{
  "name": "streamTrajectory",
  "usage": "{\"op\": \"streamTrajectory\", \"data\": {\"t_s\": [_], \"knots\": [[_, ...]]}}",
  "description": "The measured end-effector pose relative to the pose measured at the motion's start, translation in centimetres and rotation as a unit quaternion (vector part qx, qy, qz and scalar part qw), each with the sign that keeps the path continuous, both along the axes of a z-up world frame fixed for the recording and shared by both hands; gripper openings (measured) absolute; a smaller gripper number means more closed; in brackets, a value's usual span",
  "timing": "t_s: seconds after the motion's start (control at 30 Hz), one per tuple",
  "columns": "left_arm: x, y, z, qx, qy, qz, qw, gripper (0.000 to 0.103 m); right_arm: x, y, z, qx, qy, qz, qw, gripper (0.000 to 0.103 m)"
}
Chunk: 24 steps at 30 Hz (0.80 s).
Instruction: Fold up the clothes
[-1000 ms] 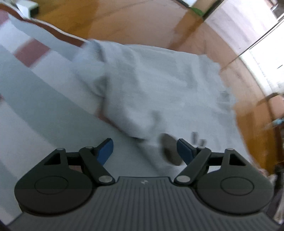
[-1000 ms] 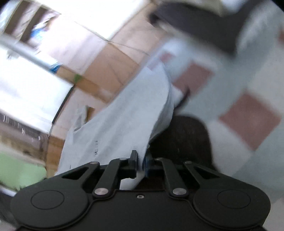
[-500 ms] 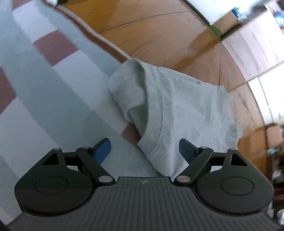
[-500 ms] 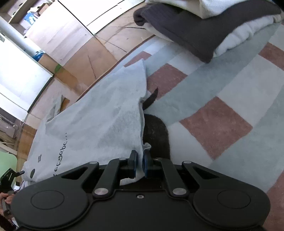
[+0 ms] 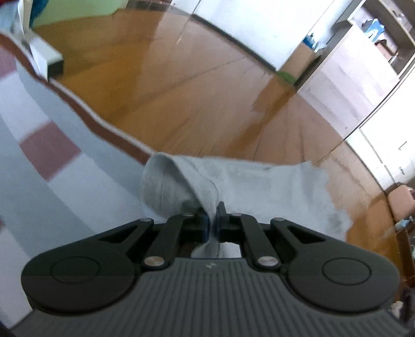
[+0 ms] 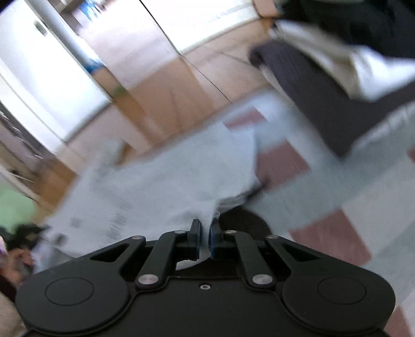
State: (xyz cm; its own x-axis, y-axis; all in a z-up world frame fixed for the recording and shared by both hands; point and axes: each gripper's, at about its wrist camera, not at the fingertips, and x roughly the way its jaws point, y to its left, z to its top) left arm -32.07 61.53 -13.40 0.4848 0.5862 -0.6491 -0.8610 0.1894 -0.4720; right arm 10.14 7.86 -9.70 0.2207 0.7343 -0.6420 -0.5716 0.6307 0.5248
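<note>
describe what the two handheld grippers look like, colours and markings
Left gripper: ribbed grey body with a small white logo, black linkage arms with silver pivot pins, round black discs either side, blue finger pads. Right gripper: the same build, but a smooth black body with one small centre screw. No cables visible.

Glossy wooden floor, checked grey-and-red rug, bright white walls beyond

Pale grey shirt on a grey, white and maroon checked rug.
</note>
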Motion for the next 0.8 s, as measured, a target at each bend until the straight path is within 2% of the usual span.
{"op": "streamTrajectory", "data": {"t_s": [0.03, 0.1, 0.2, 0.23, 0.37, 0.43, 0.47, 0.5, 0.53, 0.6, 0.63, 0.7, 0.73, 0.77, 0.8], "knots": [[-0.3, -0.8, 1.1, 0.005, 0.011, -0.005, 0.9999, 0.005, -0.2, -0.7, 1.0, 0.003, -0.003, 0.006, 1.0, 0.007], [-0.3, -3.1, 2.4, 0.024, 0.074, -0.022, 0.9967, 0.005, -0.9, -2.0, 2.4, -0.006, -0.013, 0.017, 1.0, 0.007], [-0.1, -6.8, 3.6, 0.049, 0.183, -0.052, 0.9805, 0.005, -1.7, -3.9, 1.4, -0.046, 0.01, 0.018, 0.999, 0.007], [-0.3, -7.6, 3.4, 0.039, 0.197, -0.06, 0.9777, 0.005, -2.0, -4.5, 0.8, -0.058, 0.016, 0.02, 0.998, 0.006], [-1.7, -8.9, 2.9, -0.02, 0.208, -0.063, 0.9758, 0.007, -3.4, -5.9, -1.6, -0.104, 0.028, 0.034, 0.994, 0.006], [-1.5, -8.8, 2.9, -0.029, 0.237, -0.055, 0.9696, 0.017, -4.0, -5.6, -2.4, -0.138, 0.017, 0.055, 0.989, 0.006], [-1.8, -8.6, 2.8, -0.033, 0.251, -0.038, 0.9667, 0.027, -4.1, -5.3, -2.7, -0.176, 0.003, 0.05, 0.983, 0.005], [-2.4, -8.2, 2.6, -0.034, 0.264, -0.016, 0.9639, 0.033, -4.3, -4.9, -3.0, -0.221, -0.012, 0.04, 0.974, 0.004], [-2.8, -7.9, 2.7, -0.031, 0.275, 0.003, 0.9608, 0.038, -4.2, -4.9, -2.8, -0.246, -0.029, 0.027, 0.969, 0.007], [-3.1, -7.3, 2.8, -0.019, 0.295, 0.029, 0.9548, 0.041, -3.9, -5.1, -2.3, -0.281, -0.065, 0.001, 0.957, 0.014], [-3.1, -7.2, 3.1, -0.012, 0.289, 0.033, 0.9568, 0.042, -3.6, -5.0, -1.5, -0.268, -0.071, -0.002, 0.961, 0.015], [-3.2, -7.4, 3.7, 0.003, 0.235, 0.022, 0.9718, 0.049, -2.9, -4.6, 0.2, -0.222, -0.076, -0.001, 0.972, 0.016], [-3.3, -7.6, 3.8, 0.005, 0.194, 0.009, 0.9809, 0.052, -2.6, -4.4, 1.1, -0.198, -0.078, -0.001, 0.977, 0.022], [-2.9, -7.4, 3.9, 0.005, 0.159, -0.008, 0.9873, 0.052, -2.7, -2.8, 1.8, -0.186, -0.086, 0.024, 0.979, 0.023], [-2.3, -7.2, 3.8, 0.008, 0.139, -0.026, 0.9899, 0.052, -3.0, -0.9, 2.5, -0.177, -0.095, 0.055, 0.978, 0.024]]}}
